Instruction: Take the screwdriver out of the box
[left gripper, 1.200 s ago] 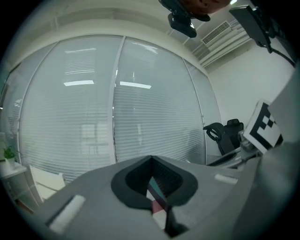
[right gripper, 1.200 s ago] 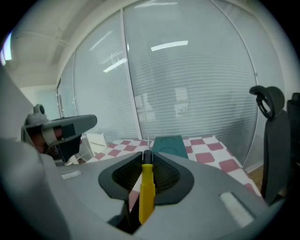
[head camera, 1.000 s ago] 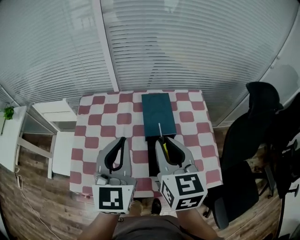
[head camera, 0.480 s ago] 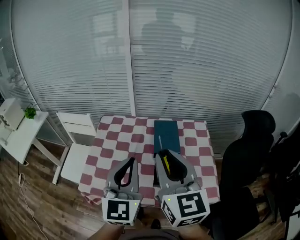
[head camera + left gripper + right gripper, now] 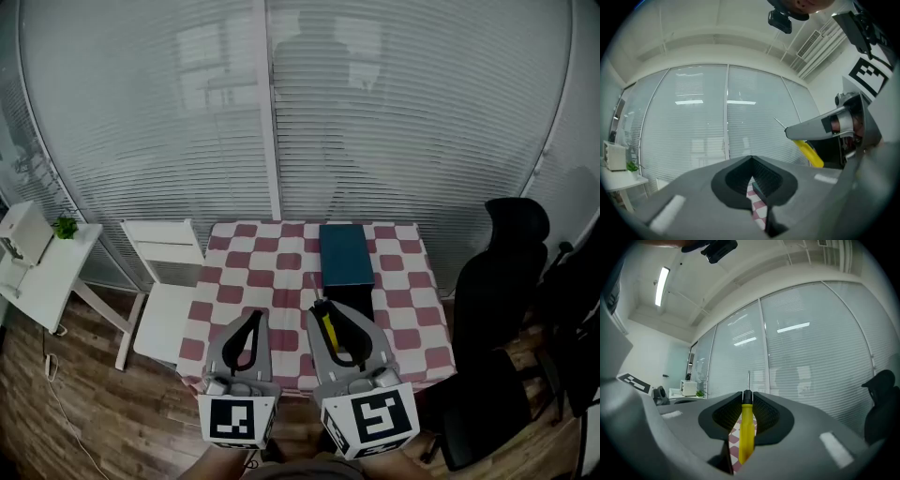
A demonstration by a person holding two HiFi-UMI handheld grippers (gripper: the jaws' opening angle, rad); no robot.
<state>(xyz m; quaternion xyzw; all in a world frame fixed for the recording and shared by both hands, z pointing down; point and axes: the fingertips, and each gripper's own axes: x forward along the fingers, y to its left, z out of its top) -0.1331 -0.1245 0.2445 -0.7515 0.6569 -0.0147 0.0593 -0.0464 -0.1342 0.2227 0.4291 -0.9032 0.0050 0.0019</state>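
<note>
Left gripper (image 5: 251,317) – jaws pressed together, nothing between them. Right gripper (image 5: 324,306) – pinching the yellow-handled screwdriver (image 5: 329,332), shaft pointing forward, held apart from the teal box (image 5: 345,255) on the checkered table (image 5: 246,272).

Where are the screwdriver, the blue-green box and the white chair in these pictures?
screwdriver (image 5: 746,432), right gripper view, on its yellow handle.
box (image 5: 346,255), head view, on its teal top.
white chair (image 5: 161,323), head view, on its seat.
</note>
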